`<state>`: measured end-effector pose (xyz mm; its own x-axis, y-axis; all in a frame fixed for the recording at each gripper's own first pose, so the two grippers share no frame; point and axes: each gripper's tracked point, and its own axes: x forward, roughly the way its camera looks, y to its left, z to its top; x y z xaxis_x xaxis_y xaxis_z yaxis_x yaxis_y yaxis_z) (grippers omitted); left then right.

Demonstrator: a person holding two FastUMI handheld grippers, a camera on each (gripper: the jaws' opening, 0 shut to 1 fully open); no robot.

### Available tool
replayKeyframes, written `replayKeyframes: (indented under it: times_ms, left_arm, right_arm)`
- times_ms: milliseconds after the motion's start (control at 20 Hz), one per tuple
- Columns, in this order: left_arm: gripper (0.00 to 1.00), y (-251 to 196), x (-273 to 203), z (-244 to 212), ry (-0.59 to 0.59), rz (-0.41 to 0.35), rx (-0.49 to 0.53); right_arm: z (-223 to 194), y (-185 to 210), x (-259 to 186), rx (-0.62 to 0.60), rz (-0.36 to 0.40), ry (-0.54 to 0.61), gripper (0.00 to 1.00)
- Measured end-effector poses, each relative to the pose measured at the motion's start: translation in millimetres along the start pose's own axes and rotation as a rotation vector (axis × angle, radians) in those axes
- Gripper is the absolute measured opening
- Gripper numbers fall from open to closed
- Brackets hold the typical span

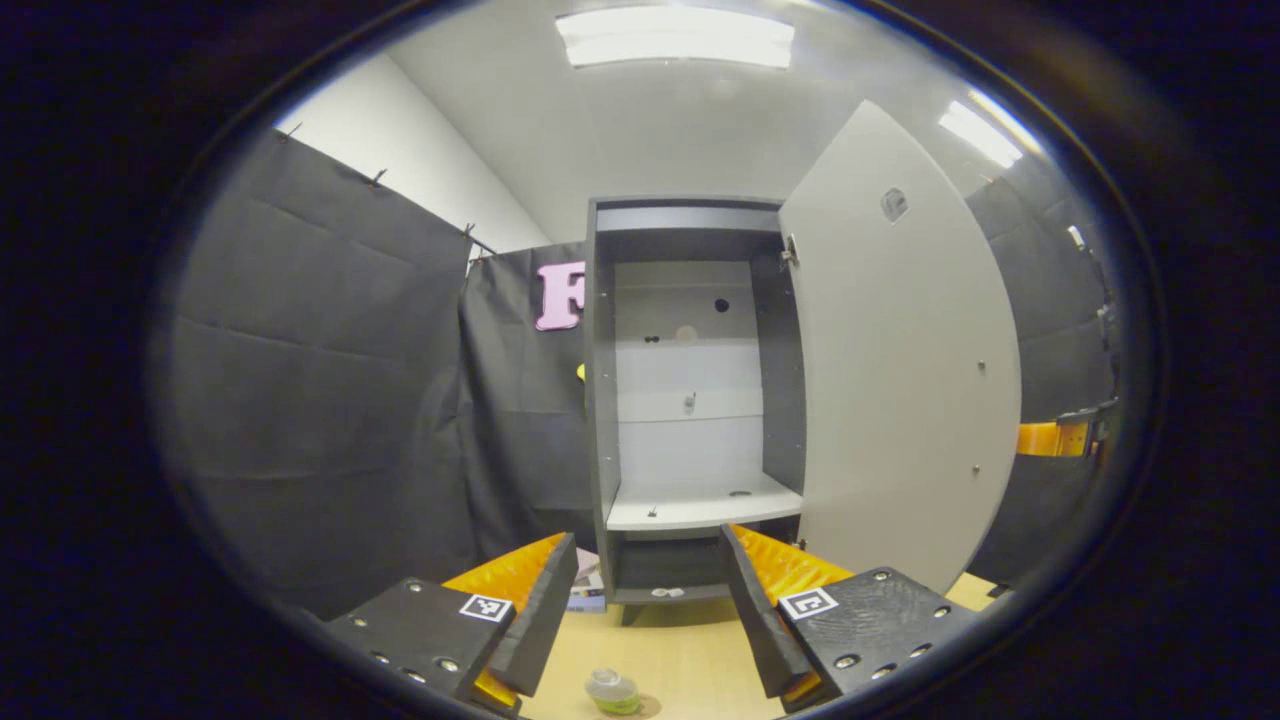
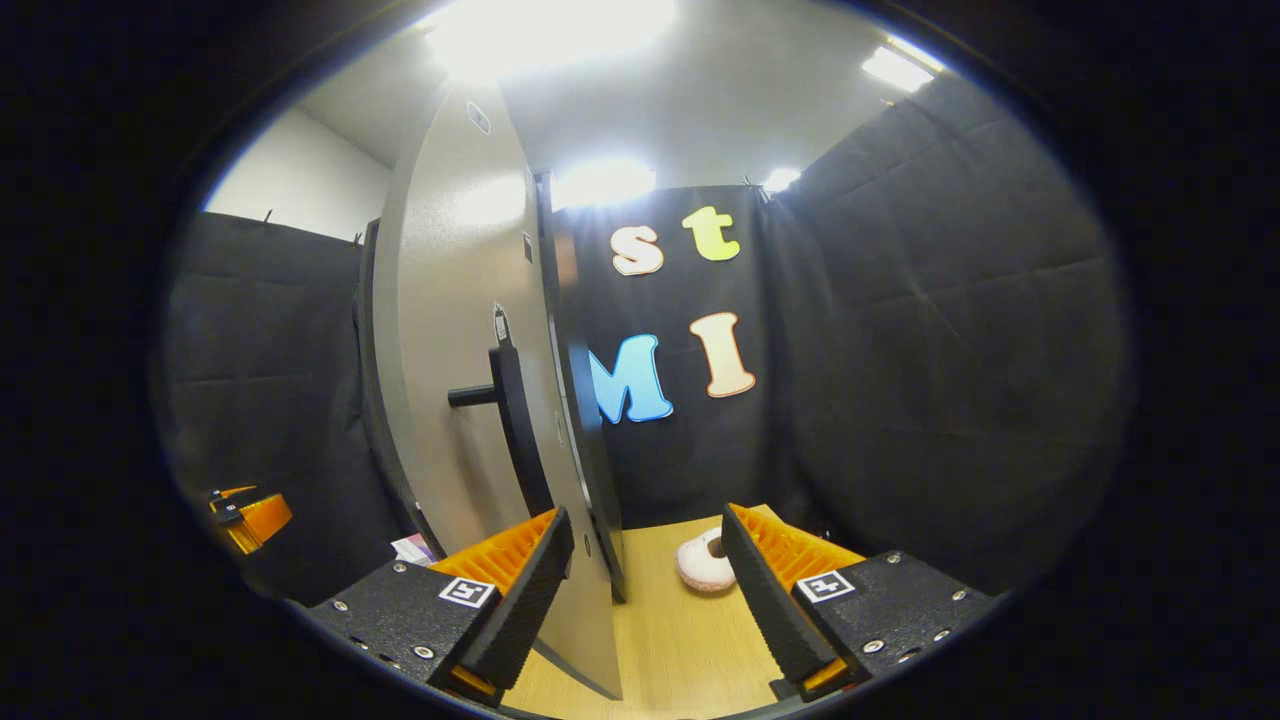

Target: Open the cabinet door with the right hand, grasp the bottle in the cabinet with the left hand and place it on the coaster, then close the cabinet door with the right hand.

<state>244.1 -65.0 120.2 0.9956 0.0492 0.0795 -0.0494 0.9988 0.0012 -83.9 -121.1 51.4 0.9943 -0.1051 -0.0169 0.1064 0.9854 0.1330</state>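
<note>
Your left claw [image 1: 648, 610] faced the cabinet [image 1: 600, 400] on the table [image 1: 690, 660], its door [image 1: 900, 350] swung open rightward. The bottle [image 1: 612, 691] stood on the table before it, between your claw's fingers.

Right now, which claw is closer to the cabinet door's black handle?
Right. The right claw is open with the door's edge between its fingers, just below the handle. The left claw faces the cabinet, away from the handle.
</note>
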Motion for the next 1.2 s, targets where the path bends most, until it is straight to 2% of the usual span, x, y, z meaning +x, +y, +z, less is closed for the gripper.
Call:
replayKeyframes:
  times_ms: [100, 250, 300, 350, 400, 500, 550, 600, 650, 700, 750, 800, 850, 900, 950, 1000, 1050, 1150, 1200]
  left_arm:
    - [0.86, 3.6, 8.3, 1.8, -0.012, -0.019, 0.002]
    - [0.86, 4.2, 20.6, -4.9, 0.000, -0.045, -0.048]
    - [0.81, 2.3, 24.9, -5.1, -0.002, -0.062, -0.064]
    - [0.81, 0.5, 29.3, -4.4, -0.002, -0.084, -0.074]
    - [0.81, 0.1, 33.7, -6.9, 0.003, -0.101, -0.074]
    - [0.85, 4.6, 40.4, -15.9, 0.029, -0.124, -0.063]
    - [0.81, 6.6, 39.5, -20.9, 0.051, -0.130, -0.053]
    - [0.81, 9.8, 39.1, -25.0, 0.070, -0.131, -0.044]
    - [0.86, 14.9, 41.5, -27.7, 0.076, -0.136, -0.048]
    - [0.81, 17.4, 43.3, -29.0, 0.084, -0.146, -0.055]
    - [0.81, 17.2, 46.8, -31.0, 0.088, -0.160, -0.061]
    - [0.77, 18.2, 49.2, -29.6, 0.085, -0.172, -0.063]
    - [0.77, 20.6, 52.4, -30.7, 0.079, -0.183, -0.062]
    - [0.81, 22.3, 55.4, -30.5, 0.073, -0.194, -0.060]
    - [0.81, 24.9, 58.0, -31.7, 0.068, -0.204, -0.059]
    - [0.77, 25.4, 59.9, -33.7, 0.072, -0.217, -0.061]
    - [0.77, 29.2, 60.3, -37.1, 0.085, -0.220, -0.064]
    - [0.85, 33.6, 58.7, -37.0, 0.089, -0.225, -0.070]
    - [0.77, 36.6, 59.5, -35.9, 0.083, -0.221, -0.069]
  right_arm:
    - [-0.3, 7.9, -3.6, -0.011, -0.027, 0.004, 0.94]
    - [-3.7, 23.4, -8.0, -0.004, -0.060, 0.011, 0.93]
    - [-4.0, 29.4, -8.8, -0.007, -0.069, 0.013, 0.93]
    - [-5.2, 34.6, -9.6, -0.013, -0.079, 0.018, 0.93]
    - [-5.3, 40.5, -10.5, -0.017, -0.088, 0.021, 0.89]
    - [-7.8, 54.9, -12.3, -0.022, -0.102, 0.026, 0.93]
    - [-8.3, 61.4, -14.4, -0.021, -0.111, 0.027, 0.94]
    - [-7.3, 68.4, -15.1, -0.017, -0.122, 0.017, 0.94]
    - [-6.0, 74.5, -14.8, -0.016, -0.138, 0.002, 0.93]
    - [-4.3, 80.1, -15.1, -0.015, -0.154, -0.011, 0.93]
    - [-6.0, 87.7, -13.1, -0.014, -0.164, -0.019, 0.93]
    - [-6.6, 96.3, -12.1, -0.014, -0.168, -0.023, 0.93]
    - [-9.5, 107.2, -10.5, -0.016, -0.166, -0.026, 0.93]
    - [-8.3, 118.3, -10.0, -0.021, -0.162, -0.030, 0.94]
    - [-9.6, 129.0, -9.0, -0.026, -0.158, -0.039, 0.89]
    - [-8.9, 139.1, -6.3, -0.021, -0.155, -0.049, 0.94]
    - [-9.1, 148.5, -3.2, -0.009, -0.148, -0.052, 0.94]
    - [-10.4, 173.4, 4.0, 0.005, -0.113, -0.048, 0.90]
    - [-7.6, 185.7, 8.7, -0.001, -0.091, -0.054, 0.90]
